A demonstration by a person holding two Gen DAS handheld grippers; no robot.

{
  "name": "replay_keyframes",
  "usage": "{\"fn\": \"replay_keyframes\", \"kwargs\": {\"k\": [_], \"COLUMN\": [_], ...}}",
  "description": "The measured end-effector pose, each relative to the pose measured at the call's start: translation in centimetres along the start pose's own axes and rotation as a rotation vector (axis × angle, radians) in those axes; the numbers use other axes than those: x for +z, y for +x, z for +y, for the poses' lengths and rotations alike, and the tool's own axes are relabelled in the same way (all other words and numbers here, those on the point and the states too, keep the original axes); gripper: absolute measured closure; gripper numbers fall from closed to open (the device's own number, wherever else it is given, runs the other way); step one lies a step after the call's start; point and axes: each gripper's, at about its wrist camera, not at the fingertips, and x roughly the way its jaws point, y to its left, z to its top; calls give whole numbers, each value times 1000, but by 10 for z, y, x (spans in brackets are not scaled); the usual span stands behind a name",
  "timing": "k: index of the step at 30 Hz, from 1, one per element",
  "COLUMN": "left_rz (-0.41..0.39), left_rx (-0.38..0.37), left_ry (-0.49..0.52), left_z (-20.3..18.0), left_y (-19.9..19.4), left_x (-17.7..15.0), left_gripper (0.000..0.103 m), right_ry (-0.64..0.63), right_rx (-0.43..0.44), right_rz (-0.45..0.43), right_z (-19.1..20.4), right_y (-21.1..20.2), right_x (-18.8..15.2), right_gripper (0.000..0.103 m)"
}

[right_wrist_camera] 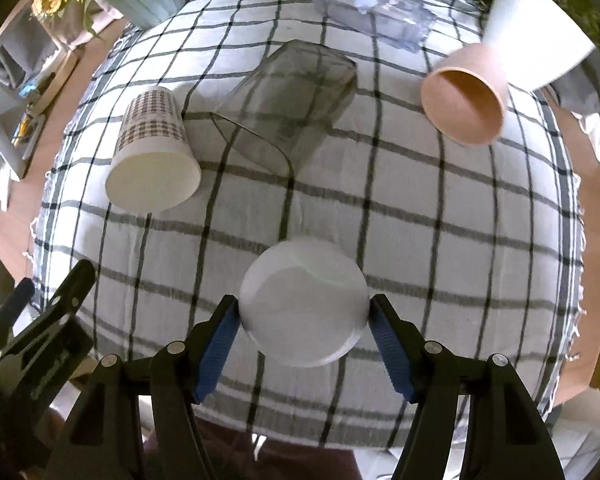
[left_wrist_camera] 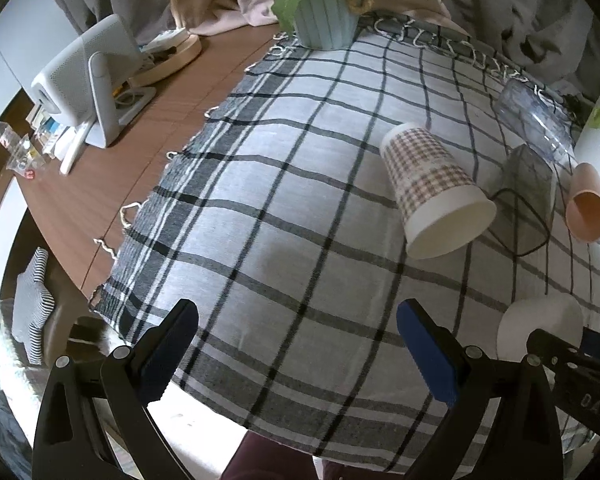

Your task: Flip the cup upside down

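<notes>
My right gripper is shut on a white cup, its blue pads pressed on both sides; the cup's round flat end faces the camera, above the checked cloth. The white cup also shows in the left wrist view at the lower right, held by the right gripper. My left gripper is open and empty above the cloth's near edge. A checked paper cup, a smoky clear cup and a peach cup stand mouth-down.
A blue pot of sunflowers stands at the cloth's far end. A clear plastic box and a white pot sit at the back right. A grey device and a wooden lamp base stand on the wooden table at left.
</notes>
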Motion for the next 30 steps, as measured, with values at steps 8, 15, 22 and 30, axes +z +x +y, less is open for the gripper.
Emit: {"fn": "replay_keyframes", "kwargs": {"k": [8,15,22,30], "left_rz": [-17,-86,-160,-247], "left_rx": [13,-1,-34,-53], "left_ry": [46,121,200,238], "left_z": [-1,-7,-10,-2], "left_y": [-6,-31,-67,-104], "left_x": [3,5,2,-4], "left_gripper": [2,2,0,0], "right_ry": [20,76,185,274], "right_rx": [-18,-29,-47,-47], "right_rz": [-23,-104,-299,-444], "right_z": [2,-1,-13,-14], "right_y": [-1,-30,-84,-120], "right_x": [-1,-22,-61,-90], "right_gripper": [36,19,13,11]}}
